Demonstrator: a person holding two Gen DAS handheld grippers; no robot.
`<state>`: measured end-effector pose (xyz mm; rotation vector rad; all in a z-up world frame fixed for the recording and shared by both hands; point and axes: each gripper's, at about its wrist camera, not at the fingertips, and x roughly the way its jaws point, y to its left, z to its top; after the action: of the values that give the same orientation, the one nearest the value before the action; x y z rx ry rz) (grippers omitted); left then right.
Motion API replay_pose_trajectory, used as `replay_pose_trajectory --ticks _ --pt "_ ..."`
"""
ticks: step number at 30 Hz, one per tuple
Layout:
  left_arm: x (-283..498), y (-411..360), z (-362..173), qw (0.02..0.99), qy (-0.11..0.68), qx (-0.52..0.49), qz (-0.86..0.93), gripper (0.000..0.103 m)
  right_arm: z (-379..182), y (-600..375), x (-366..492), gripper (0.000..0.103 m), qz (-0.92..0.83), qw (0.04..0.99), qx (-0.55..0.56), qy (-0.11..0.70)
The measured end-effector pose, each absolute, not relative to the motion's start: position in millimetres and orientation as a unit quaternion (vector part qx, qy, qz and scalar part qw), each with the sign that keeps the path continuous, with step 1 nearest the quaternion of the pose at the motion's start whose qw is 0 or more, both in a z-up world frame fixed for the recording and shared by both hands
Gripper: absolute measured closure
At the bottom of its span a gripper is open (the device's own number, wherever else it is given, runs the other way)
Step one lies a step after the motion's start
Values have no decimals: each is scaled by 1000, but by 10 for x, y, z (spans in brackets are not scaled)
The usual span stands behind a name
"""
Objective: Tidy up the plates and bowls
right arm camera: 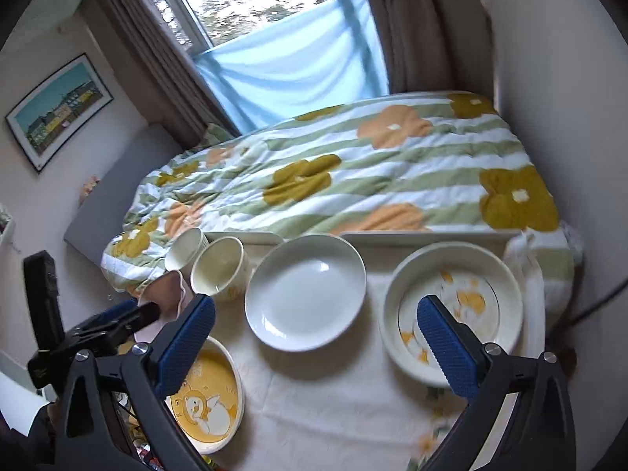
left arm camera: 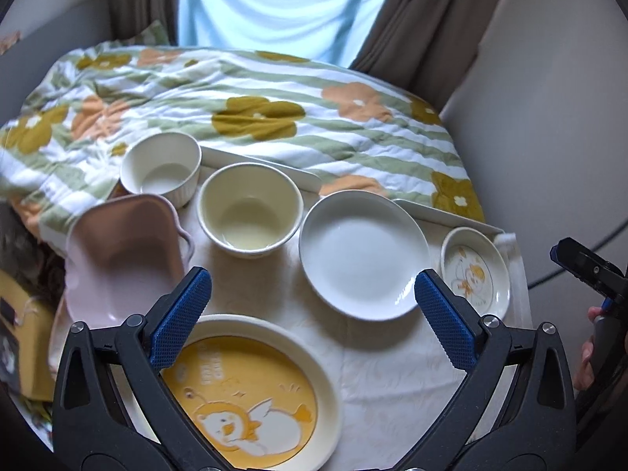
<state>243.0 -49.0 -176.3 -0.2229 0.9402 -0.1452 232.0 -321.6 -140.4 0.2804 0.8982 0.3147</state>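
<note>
Small table (left arm camera: 392, 373) under a white cloth, butted against a bed with a flowered quilt (left arm camera: 274, 90); window (right arm camera: 274, 8) with brown curtains behind, framed picture (right arm camera: 59, 106) on the left wall. On the table, left wrist view: pink dish (left arm camera: 121, 251) far left, tilted, ribbed white bowl (left arm camera: 161, 170) behind it, cream bowl (left arm camera: 249, 210) beside that, white plate (left arm camera: 363, 253) centre, small duck saucer (left arm camera: 475, 271) at the right edge, big yellow duck plate (left arm camera: 251, 392) nearest the camera. Left gripper (left arm camera: 312, 314) hovers over the gap between duck plate and white plate, jaws spread wide, gripping nothing. Right gripper (right arm camera: 316, 339) is also spread and empty, just above the front edge of the white plate (right arm camera: 306, 292), its right finger over the saucer (right arm camera: 451, 310). Each gripper shows at the edge of the other's view.
</note>
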Motion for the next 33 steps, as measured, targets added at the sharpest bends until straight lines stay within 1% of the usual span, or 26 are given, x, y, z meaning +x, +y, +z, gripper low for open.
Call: replay_pose_trajectory --ticks 4,9,11,13,14,15,16,17,18,20,22,23,24,25,26,29,30,33 --pt "2653 -668 -2012 872 474 -113 -39 0 -1733 -3218 2828 0 195 850 114 476" --pt "2921 -806 -2426 848 512 -134 -29 2 -2232 -3098 3222 0 254 810 86 522" --pt "2997 -826 -2600 837 527 -144 -26 7 -2383 -3051 3333 1 271 800 70 530" --pt "3037 -844 -2738 827 541 -149 -25 21 -2510 -3028 3417 1 287 791 61 537" --pt "3057 -855 -2811 822 548 -153 -26 24 -2566 -3026 3461 3 295 786 57 540" --pt "3067 -863 -2861 819 552 -155 -25 30 -2611 -3030 3506 5 303 783 52 540" --pt "3073 -870 -2909 816 556 -158 -25 36 -2656 -3015 3521 15 314 779 45 542" --pt "3079 -881 -2948 813 559 -161 -26 39 -2699 -3001 3538 23 320 774 37 545" --pt "3086 -895 -2979 811 561 -161 -25 43 -2748 -2991 3560 27 324 770 29 549" --pt "3086 -918 -3030 810 564 -160 -23 49 -2829 -2978 3593 41 332 763 18 555" --pt "3087 -931 -3058 810 564 -159 -21 59 -2885 -2972 3621 48 334 760 13 558" --pt "3091 -940 -3075 810 564 -159 -21 61 -2906 -2971 3630 53 336 759 12 557" --pt "3096 -942 -3084 809 566 -159 -21 67 -2928 -2971 3649 56 338 759 12 557" --pt "3100 -946 -3098 808 567 -159 -20 74 -2945 -2967 3656 64 340 757 11 557" --pt "3100 -955 -3112 808 569 -156 -18 76 -2959 -2965 3659 70 339 758 9 558" --pt "3092 -965 -3119 810 568 -144 -9 82 -2977 -2978 3686 79 336 762 7 554" --pt "3095 -956 -3120 811 567 -146 -9 82 -2984 -2987 3692 80 337 762 9 553" --pt "3105 -944 -3123 810 567 -149 -7 82 -3022 -2981 3714 88 333 762 6 556"
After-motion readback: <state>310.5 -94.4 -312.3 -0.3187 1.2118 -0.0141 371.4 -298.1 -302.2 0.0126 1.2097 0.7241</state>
